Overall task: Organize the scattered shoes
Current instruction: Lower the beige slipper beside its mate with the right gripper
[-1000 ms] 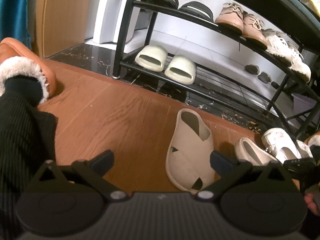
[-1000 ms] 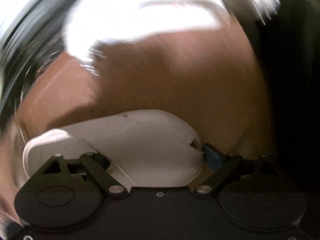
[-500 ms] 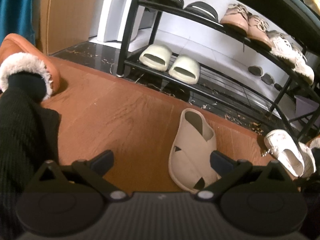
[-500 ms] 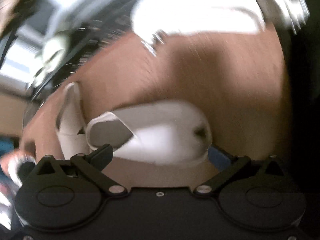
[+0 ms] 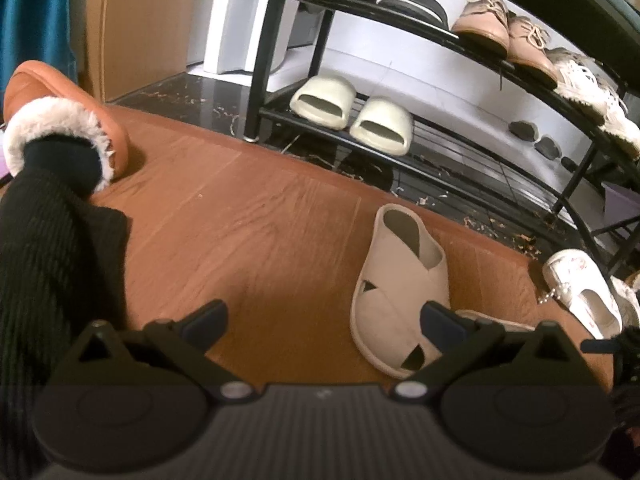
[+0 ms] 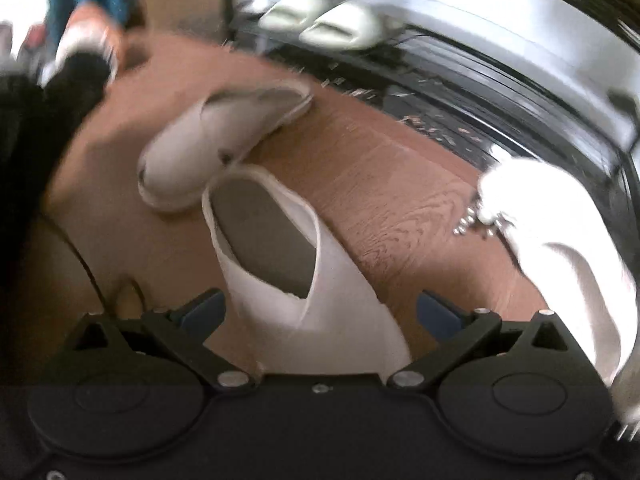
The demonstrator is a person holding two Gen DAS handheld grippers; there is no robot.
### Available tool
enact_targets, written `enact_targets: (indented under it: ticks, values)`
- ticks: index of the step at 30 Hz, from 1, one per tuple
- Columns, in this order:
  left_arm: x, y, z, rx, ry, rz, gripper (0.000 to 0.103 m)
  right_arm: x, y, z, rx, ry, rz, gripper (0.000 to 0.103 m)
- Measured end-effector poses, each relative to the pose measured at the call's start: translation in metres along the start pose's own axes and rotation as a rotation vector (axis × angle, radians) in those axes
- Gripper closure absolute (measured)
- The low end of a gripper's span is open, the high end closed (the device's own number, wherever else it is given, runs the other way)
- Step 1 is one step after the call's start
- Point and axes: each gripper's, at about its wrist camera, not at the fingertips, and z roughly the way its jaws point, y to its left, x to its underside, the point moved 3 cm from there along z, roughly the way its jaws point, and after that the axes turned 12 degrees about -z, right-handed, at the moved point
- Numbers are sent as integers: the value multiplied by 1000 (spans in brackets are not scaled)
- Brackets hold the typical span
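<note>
I am looking along my left tongs, which are spread wide over the wooden floor with nothing between the tips. Far to their left a person's foot in a black sock is sitting in an orange fur-lined slipper. Just ahead of the right fingertip a beige cross-strap slipper is lying flat on the floor, toe toward me. Beyond it the black shoe rack is carrying a pair of pale green slides on its low shelf, with more shoes on the shelf above. To the far right a white shoe is resting on the floor near the rack's foot.

My right tongs are also standing wide, and a second beige slipper is lying between the fingers, not clamped. Its mate shows blurred ahead and to the left, almost touching it; the white shoe sits to the right.
</note>
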Motion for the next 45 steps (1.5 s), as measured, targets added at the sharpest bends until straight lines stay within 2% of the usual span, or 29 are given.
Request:
enact_targets:
  ticks: [2, 3, 6, 9, 14, 17, 21, 23, 24, 26, 27, 29, 33, 34, 36, 40, 43, 45]
  values:
    - [0, 0, 0, 0, 2, -2, 1, 2, 4, 15, -11, 43, -75, 4]
    - [0, 0, 0, -1, 2, -2, 1, 2, 5, 19, -11, 43, -88, 8]
    - [0, 1, 1, -2, 5, -6, 1, 0, 7, 27, -1, 34, -83, 12]
    - [-1, 2, 1, 1, 6, -15, 1, -3, 1, 26, 29, 26, 48, 15]
    - [-1, 2, 2, 11, 9, -25, 1, -4, -24, 20, 187, 36, 428, 20]
    - [-1, 0, 2, 17, 11, -21, 1, -22, -30, 31, 277, 78, 615, 21]
    - [-2, 1, -1, 15, 0, -18, 1, -41, -31, 44, 335, 92, 739, 20]
    - [-3, 4, -3, 14, -9, -31, 1, -48, -34, 50, 321, 43, 824, 13]
    - [-4, 5, -4, 14, -10, -37, 1, -50, -34, 48, 287, 3, 855, 6]
    - [-5, 7, -4, 15, -13, -51, 1, -52, -34, 44, 204, -75, 872, 3]
    - [-5, 7, -4, 16, -13, -55, 1, -52, -35, 42, 194, -96, 861, 3]
    - [-5, 6, -3, 21, -11, -52, 1, -52, -36, 35, 208, -134, 808, 2]
    - [-3, 1, -2, 28, -4, -28, 1, -45, -22, 30, 313, -122, 608, 0]
    - [-3, 0, -1, 29, -1, -23, 1, -41, -16, 32, 319, -127, 540, 0]
    - [-2, -1, 0, 34, 4, -13, 1, -39, -10, 33, 315, -136, 491, 0]
    - [-2, 1, -1, 32, 2, -23, 1, -46, -5, 48, 271, -109, 513, 1]
    - [-3, 3, -1, 28, 4, -35, 1, -53, -7, 56, 287, -101, 550, 15]
    - [-3, 3, -1, 29, 3, -37, 1, -54, -9, 55, 315, -93, 591, 17]
